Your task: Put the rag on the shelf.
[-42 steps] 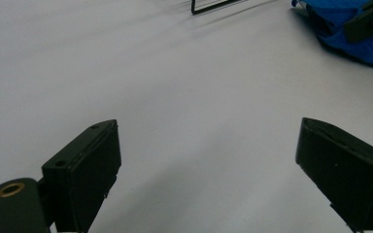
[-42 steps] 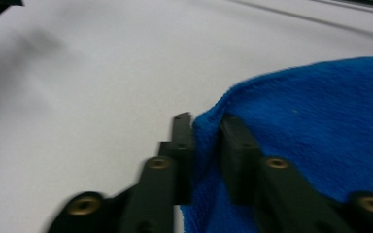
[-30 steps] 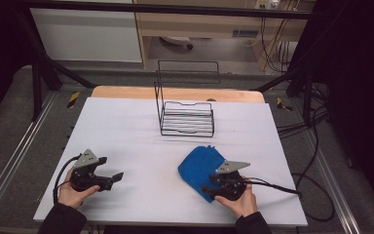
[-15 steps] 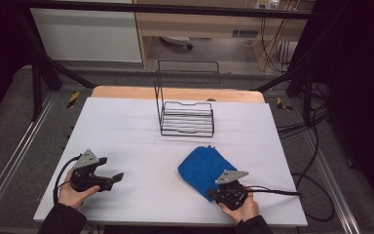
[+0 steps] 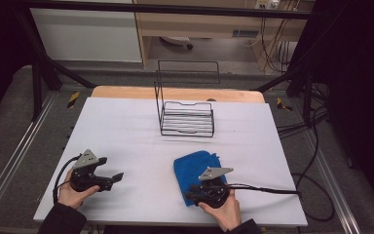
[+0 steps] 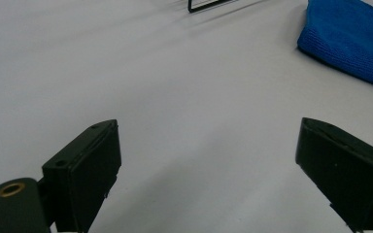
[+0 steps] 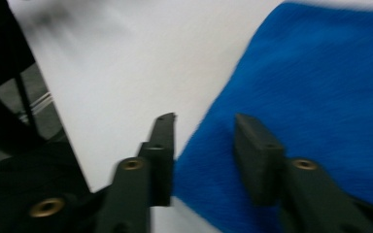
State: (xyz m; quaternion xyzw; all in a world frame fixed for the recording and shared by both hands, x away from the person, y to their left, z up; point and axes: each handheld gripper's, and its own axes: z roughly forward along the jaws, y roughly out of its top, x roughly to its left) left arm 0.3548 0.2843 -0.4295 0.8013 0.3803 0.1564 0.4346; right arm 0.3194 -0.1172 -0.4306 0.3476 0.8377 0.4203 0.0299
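The right tongs have just been opening and now stand partly apart at the near left corner of the crumpled blue terry cloth; the cloth edge lies between the jaws, but neither pad presses on it. Compared with a second ago, these tongs sit closer to the near edge of the white bench, so a fresh grip on the corner appears to be in preparation. The left tongs stand wide apart over bare bench, well clear of the cloth, with the black wire rack farther back.
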